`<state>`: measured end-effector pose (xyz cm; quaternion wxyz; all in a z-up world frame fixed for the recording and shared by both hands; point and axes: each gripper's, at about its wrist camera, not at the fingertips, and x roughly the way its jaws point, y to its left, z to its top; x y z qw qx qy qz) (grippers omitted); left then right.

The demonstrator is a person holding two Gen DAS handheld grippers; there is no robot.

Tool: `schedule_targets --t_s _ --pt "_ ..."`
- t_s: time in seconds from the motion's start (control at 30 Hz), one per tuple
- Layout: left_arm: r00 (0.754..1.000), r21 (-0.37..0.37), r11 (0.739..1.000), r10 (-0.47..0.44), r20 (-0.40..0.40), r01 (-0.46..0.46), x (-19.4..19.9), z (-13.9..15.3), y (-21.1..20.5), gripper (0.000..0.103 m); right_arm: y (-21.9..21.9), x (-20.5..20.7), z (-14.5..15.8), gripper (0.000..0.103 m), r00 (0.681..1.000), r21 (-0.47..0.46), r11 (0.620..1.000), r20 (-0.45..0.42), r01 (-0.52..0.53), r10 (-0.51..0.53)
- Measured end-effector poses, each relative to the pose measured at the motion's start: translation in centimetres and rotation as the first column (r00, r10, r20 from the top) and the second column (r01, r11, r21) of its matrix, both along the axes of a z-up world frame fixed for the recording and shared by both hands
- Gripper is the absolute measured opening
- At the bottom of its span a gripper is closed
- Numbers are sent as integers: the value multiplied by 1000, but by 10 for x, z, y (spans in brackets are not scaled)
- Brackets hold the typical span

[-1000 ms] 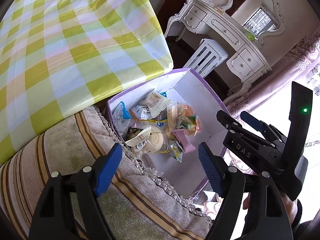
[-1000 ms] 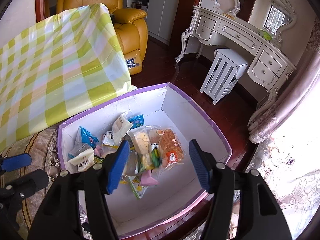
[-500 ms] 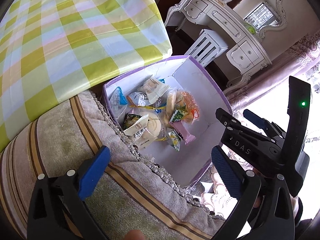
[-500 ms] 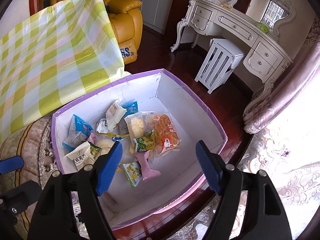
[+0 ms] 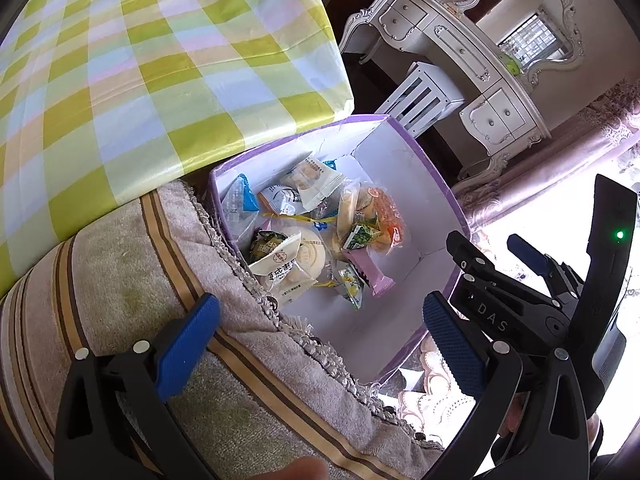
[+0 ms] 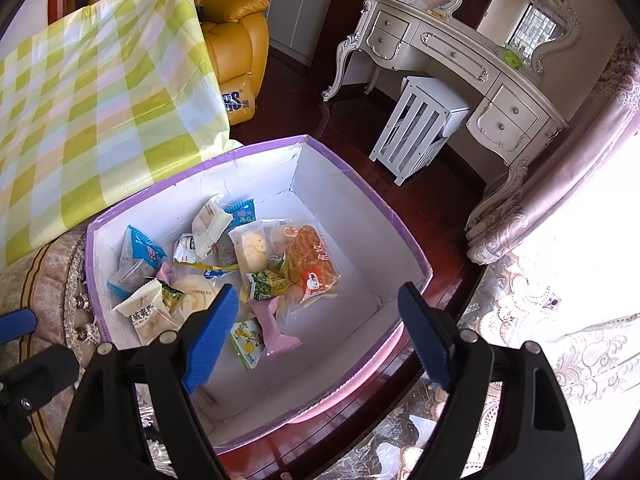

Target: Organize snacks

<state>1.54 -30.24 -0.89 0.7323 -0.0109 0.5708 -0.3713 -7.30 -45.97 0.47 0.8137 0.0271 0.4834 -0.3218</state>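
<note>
The box [image 6: 404, 236] is white inside with a lilac-purple rim. Among the snacks in it: a pink wrapper [image 6: 276, 326], a green packet [image 6: 268, 282], a pack of orange-brown bread [image 6: 314, 260], a blue-and-white packet [image 6: 142, 250] and a pale one with yellow fruit printed on it [image 6: 247, 342]. The tablecloth [image 5: 140, 72] is checked — yellow-green, white, pale blue and pink. The seat cover [image 5: 132, 280] is beige with brown and gold stripes. Both grippers' pads [image 6: 210, 330] are blue on black. The armchair [image 6: 236, 32] is mustard yellow — the dressing table [image 6: 452, 60] cream white.
</note>
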Motion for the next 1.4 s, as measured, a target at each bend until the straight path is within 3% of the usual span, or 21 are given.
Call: schedule_targets --t_s 0.23,0.57,1.03,1.4 --pt "1000 2 1000 3 1 -3 2 -1 -1 99 1 0 -4 83 1000 36 999 -7 -8 9" --pt "1000 6 1000 2 2 -2 4 -4 -4 99 -3 -2 -4 94 1000 80 997 19 15 -16" --pt "1000 6 1000 -4 0 4 3 -4 -4 99 -3 0 -10 95 1000 134 991 7 8 -9" --pt "1000 6 1000 -4 0 4 3 -4 -4 99 1 1 -12 95 1000 125 992 -3 -8 8"
